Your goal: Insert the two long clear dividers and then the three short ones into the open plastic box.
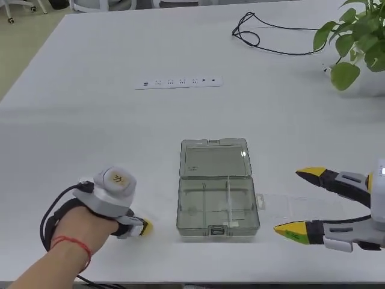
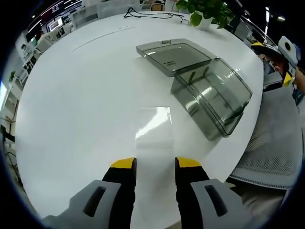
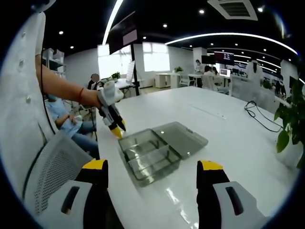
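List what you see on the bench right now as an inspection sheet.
Surface: white table, glossy.
Job's things: plastic box open with its lid laid back, and dividers seem fitted inside. One clear divider lies ahead of the left gripper; more clear pieces lie right of the box.
Clutter: power strip; plant.
Grippers: left gripper open, empty; right gripper open wide, empty.
Cables: black cable near the far edge.
Surroundings: open office with chairs and seated people.

The open plastic box (image 1: pixel 218 208) lay on the table (image 1: pixel 90 138), with a power strip (image 1: pixel 178 82) behind it and a clear divider (image 1: pixel 289 208) just right of it.
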A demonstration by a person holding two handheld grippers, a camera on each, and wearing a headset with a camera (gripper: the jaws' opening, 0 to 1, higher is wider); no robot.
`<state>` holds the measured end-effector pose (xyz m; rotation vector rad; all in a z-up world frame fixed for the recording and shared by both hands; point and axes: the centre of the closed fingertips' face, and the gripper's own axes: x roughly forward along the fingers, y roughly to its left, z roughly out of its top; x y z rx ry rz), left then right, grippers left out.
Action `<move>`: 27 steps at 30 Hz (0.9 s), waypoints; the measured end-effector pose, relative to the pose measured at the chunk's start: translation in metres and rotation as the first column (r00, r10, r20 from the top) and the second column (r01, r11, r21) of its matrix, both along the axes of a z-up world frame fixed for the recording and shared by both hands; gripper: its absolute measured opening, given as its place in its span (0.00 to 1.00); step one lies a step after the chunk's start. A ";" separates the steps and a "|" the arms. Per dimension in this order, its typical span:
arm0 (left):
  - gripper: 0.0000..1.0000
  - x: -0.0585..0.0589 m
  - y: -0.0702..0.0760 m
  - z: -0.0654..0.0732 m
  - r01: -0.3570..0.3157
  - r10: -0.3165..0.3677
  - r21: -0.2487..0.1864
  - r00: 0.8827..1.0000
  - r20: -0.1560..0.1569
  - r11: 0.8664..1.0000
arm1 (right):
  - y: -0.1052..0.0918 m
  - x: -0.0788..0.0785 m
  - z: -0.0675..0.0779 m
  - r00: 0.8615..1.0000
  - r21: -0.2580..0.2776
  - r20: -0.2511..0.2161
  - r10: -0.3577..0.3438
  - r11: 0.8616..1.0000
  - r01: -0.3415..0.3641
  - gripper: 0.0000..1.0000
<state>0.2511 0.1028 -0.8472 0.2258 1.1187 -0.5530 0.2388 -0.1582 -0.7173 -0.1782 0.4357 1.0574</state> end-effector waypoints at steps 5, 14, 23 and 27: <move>0.30 -0.001 -0.001 0.010 -0.048 0.050 -0.063 0.999 0.022 0.997 | 0.004 -0.002 0.003 1.000 -0.002 0.000 0.001 1.000 -0.001 0.77; 0.30 -0.001 -0.010 0.035 -0.103 0.118 -0.183 0.990 0.073 0.978 | 0.017 -0.004 0.012 1.000 0.019 -0.012 -0.008 1.000 0.008 0.77; 0.30 0.000 -0.043 0.081 -0.109 0.172 -0.363 0.974 0.147 0.925 | 0.043 -0.009 0.026 0.997 0.088 -0.066 -0.036 0.995 0.042 0.72; 0.30 -0.002 -0.063 0.101 -0.086 0.174 -0.436 0.970 0.167 0.896 | 0.059 -0.008 0.035 0.995 0.122 -0.090 -0.054 0.990 0.064 0.68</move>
